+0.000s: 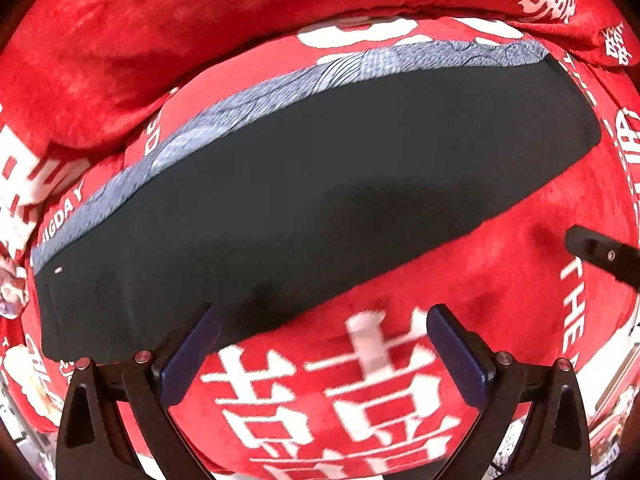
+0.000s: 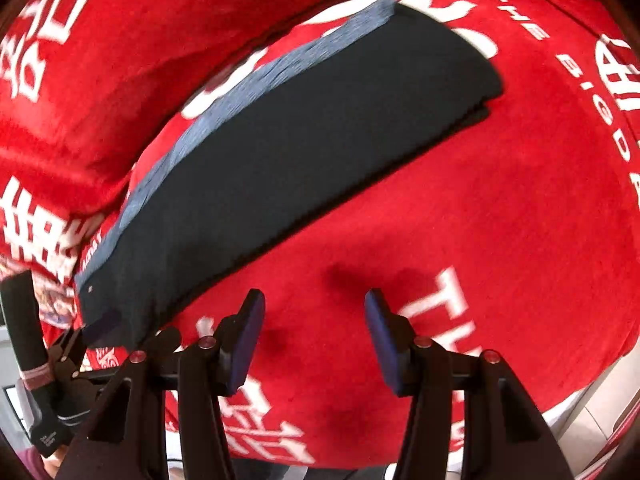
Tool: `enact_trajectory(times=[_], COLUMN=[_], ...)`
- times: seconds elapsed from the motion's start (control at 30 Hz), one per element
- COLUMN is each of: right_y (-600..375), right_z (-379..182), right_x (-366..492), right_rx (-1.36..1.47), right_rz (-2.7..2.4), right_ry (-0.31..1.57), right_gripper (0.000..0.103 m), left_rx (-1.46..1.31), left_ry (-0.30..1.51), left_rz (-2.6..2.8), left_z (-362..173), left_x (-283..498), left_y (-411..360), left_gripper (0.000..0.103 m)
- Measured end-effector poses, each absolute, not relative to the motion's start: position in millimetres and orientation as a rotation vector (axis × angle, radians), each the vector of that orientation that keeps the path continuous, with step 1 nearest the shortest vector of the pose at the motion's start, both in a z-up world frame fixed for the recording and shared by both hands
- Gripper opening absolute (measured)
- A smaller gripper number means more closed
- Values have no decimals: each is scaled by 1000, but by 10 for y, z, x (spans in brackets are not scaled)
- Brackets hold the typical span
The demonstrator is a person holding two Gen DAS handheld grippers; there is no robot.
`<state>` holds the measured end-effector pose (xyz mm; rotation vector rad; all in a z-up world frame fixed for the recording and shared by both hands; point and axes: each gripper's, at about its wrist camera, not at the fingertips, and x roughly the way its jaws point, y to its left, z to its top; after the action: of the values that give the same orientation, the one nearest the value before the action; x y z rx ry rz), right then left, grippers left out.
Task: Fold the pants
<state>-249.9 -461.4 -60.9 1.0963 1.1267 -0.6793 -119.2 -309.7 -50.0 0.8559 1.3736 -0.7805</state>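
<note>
Dark pants [image 1: 304, 184] lie flat as a long folded strip on a red blanket [image 1: 500, 272], with a grey patterned band [image 1: 256, 96] along their far edge. My left gripper [image 1: 326, 344] hangs open just off the pants' near edge; its left fingertip [image 1: 200, 336] overlaps that edge, and nothing is between the pads. In the right wrist view the same pants [image 2: 280, 160] run diagonally. My right gripper [image 2: 316, 332] is open over bare red blanket [image 2: 480, 220], apart from the pants. The left gripper [image 2: 96, 332] shows at the pants' lower-left end.
The blanket carries large white characters [image 1: 340, 392] and is bunched into a thick fold [image 1: 160, 40] behind the pants. A gloved hand [image 2: 48, 428] shows at lower left. The bed's edge and pale floor [image 2: 592, 412] lie at lower right.
</note>
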Motion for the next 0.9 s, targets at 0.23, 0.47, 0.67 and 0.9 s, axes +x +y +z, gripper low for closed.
enact_trajectory(times=[0.23, 0.47, 0.67, 0.9], right_y=[-5086, -5301, -5365, -5462], right_z=[-623, -676, -709, -730], right_x=[-2715, -2836, -2939, -3033], right_rx=[1116, 1144, 1156, 1165], right_rz=[-729, -756, -766, -771], right_ry=[1073, 1049, 1044, 1032], right_gripper=[56, 56, 56, 56], left_rx=[874, 903, 893, 845], left_ry=[1376, 1361, 1353, 1345], left_rz=[-775, -780, -769, -761], left_z=[-605, -606, -625, -638], left_x=[-1265, -1334, -1279, -1183], left_y=[-3411, -3584, -3697, -3887], left_gripper=[103, 103, 103, 103])
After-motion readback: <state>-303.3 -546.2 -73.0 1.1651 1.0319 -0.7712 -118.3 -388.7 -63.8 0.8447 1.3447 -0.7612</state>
